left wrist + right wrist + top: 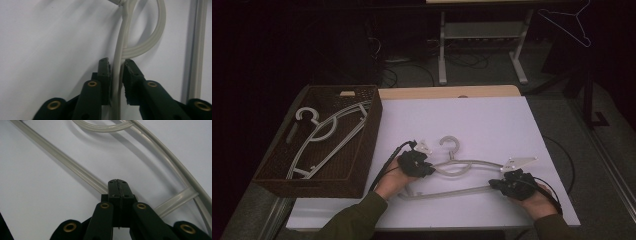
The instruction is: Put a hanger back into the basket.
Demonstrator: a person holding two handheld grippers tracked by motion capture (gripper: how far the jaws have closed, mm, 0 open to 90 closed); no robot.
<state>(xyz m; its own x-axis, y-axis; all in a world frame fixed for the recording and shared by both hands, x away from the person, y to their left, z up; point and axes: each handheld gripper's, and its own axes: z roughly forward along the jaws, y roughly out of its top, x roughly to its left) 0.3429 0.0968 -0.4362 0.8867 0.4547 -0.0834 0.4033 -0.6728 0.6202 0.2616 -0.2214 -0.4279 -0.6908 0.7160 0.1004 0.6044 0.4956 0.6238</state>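
1. At the far left of the high view a dark woven basket [367, 122], rectangular with coarse wicker walls, stands at the table's left edge. Inside it lie pale plastic hangers [324, 137], slim and curved, one with its round hook near the basket's back left corner.
2. Just right of the basket, the left gripper [421, 167] sits over the white table cover [492, 125]. In the left gripper view its black jaws have nearly closed around the thin ribbed arm of the clear hanger [117, 67]; one pad touches the strip, the other lies against it or just off it, too close to tell.
3. The clear hanger [462, 167] lies flat on the cover between the two hands, hook pointing away from the person, its smooth, translucent bars curving from the left gripper across to the right one.
4. At the right, the right gripper [504, 184] has its jaws fully closed, pad against pad, with the tips over the hanger's straight lower bar [62, 160]. Whether the bar is pinched beneath them cannot be told.
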